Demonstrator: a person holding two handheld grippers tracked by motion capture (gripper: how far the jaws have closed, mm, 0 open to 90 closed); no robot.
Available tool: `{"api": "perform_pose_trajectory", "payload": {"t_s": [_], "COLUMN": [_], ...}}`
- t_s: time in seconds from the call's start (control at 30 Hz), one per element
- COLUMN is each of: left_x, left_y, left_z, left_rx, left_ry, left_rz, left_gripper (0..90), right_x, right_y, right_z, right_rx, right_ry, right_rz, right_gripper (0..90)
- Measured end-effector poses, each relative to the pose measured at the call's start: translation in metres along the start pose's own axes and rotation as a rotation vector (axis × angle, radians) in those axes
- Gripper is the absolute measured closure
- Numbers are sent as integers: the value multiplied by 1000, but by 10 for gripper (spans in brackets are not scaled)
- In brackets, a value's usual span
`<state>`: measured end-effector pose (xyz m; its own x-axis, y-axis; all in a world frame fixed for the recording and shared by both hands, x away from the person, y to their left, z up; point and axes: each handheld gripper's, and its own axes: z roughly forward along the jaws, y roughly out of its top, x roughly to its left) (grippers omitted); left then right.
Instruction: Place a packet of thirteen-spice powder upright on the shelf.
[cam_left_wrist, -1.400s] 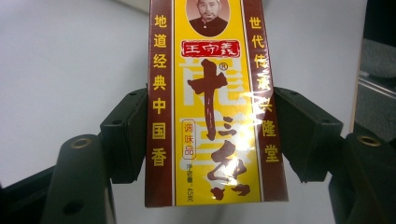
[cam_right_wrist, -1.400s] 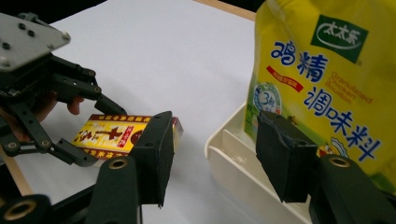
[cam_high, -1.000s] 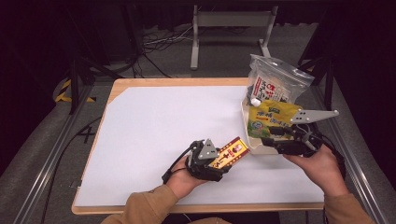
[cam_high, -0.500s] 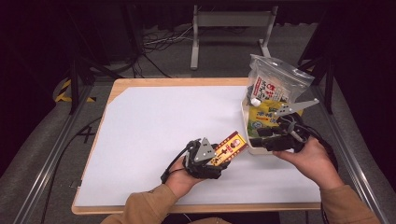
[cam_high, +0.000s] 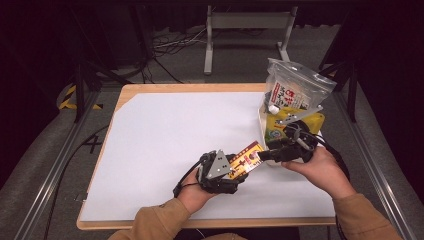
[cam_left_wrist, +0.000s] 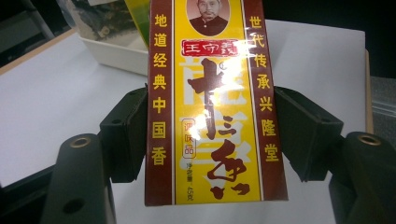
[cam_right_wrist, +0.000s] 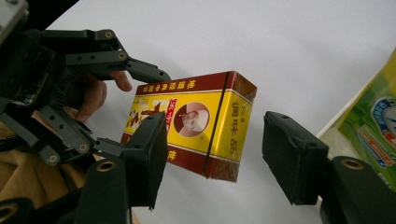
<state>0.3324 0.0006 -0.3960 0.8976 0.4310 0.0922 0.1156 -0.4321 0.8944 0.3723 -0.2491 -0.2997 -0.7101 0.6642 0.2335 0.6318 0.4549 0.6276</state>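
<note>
**Handover of spice box, near edge of table**

Left gripper (cam_high: 235, 167) clamped across the sides of flat yellow-and-maroon cardboard spice box (cam_high: 246, 159), held just above white table (cam_high: 165, 130) near its near edge. Long axis of box running from left gripper toward right gripper (cam_high: 260, 156). Free far end lying straight ahead of right gripper, its jaws apart, just been opening, box end close in front of them but not pressed. Right hand nearer that end; next move judged a closing over it. At right edge, white tray (cam_high: 262, 125) holding clear red-labelled pouch (cam_high: 292, 90) and yellow-green packet (cam_high: 280, 131).
</note>
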Motion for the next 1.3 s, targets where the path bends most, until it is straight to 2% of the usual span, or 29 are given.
{"api": "perform_pose_trajectory", "payload": {"t_s": [0.13,0.3,0.43,0.57,0.67,0.93,1.0,1.1,1.2,1.3], "left_x": [-2,-4,-4,-3,-2,-3,-4,-5,-5,-4], "left_y": [1,1,1,0,0,-2,-3,-2,-1,0], "left_z": [0,-2,-3,-2,-2,-1,0,-1,-1,-1], "left_rx": [-11,-32,-50,-49,-43,-31,-29,-33,-38,-29], "left_ry": [-4,4,11,10,3,19,27,52,56,41], "left_rz": [15,21,35,26,17,19,27,48,57,39], "left_gripper": [327,327,326,326,326,327,328,328,324,307], "right_x": [1,0,1,2,3,2,3,5,8,10], "right_y": [-3,-5,-7,-7,-7,-2,1,3,5,6], "right_z": [7,12,19,23,24,20,15,13,12,11], "right_rx": [-4,-2,-4,6,4,-17,-28,-32,-39,-39], "right_ry": [12,28,58,75,70,93,125,121,117,122], "right_rz": [-15,-12,-18,-11,-9,17,41,40,35,28], "right_gripper": [381,373,361,388,396,522,611,628,639,657]}}
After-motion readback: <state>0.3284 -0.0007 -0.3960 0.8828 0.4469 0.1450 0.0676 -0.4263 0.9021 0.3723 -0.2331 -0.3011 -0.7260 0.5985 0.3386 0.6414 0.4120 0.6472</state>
